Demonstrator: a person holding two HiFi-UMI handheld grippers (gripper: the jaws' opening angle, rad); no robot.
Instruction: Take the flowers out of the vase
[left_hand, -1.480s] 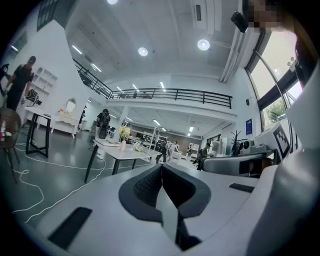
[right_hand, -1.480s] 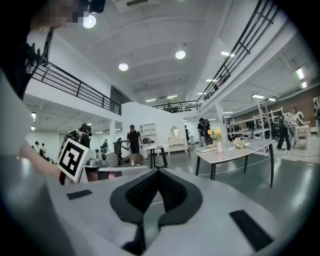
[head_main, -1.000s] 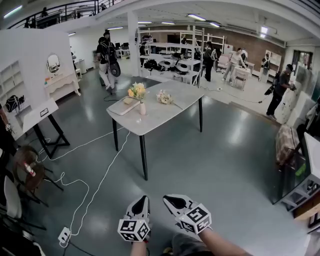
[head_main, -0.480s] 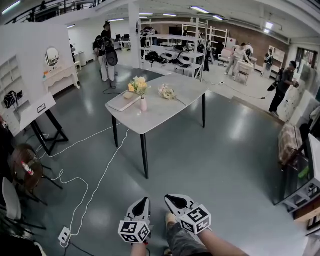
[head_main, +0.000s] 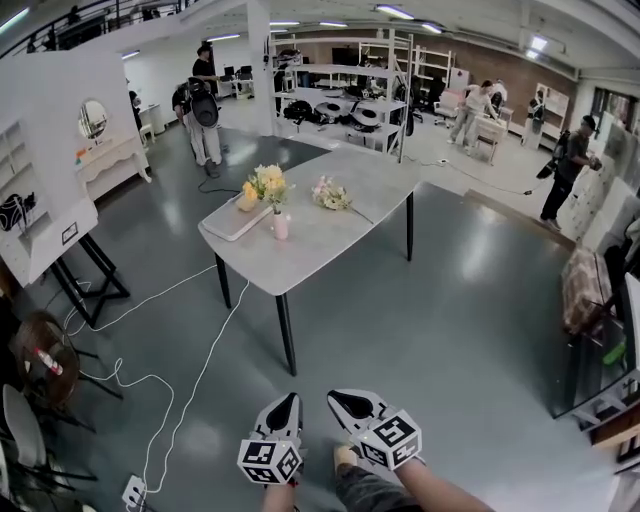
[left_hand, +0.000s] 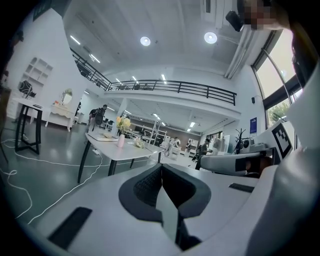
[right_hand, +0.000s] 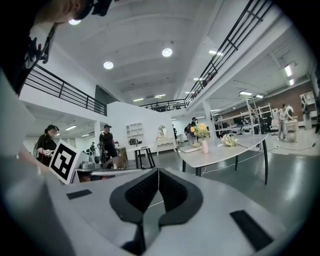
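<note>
A small pink vase (head_main: 281, 225) with yellow and white flowers (head_main: 267, 182) stands upright on a grey table (head_main: 320, 245), well ahead of me across the floor. A second bunch of pale flowers (head_main: 331, 194) lies on the tabletop beside it. Both grippers are low at the bottom of the head view, far from the table. My left gripper (head_main: 285, 404) and right gripper (head_main: 341, 401) are shut with nothing in them. In the left gripper view the vase (left_hand: 121, 141) is small beyond my left gripper (left_hand: 161, 168). In the right gripper view the vase (right_hand: 204, 146) stands beyond my right gripper (right_hand: 158, 173).
A white tray (head_main: 236, 217) lies on the table's left end. A white cable (head_main: 190, 390) trails over the floor from the table to a socket strip (head_main: 133, 492). An easel board (head_main: 45, 245) and chairs (head_main: 35, 365) stand at the left, a rack (head_main: 605, 395) at the right. People stand further back.
The table with the vase has come closer and looks larger in the head view. Both grippers keep their place at the bottom of the view, still shut.
</note>
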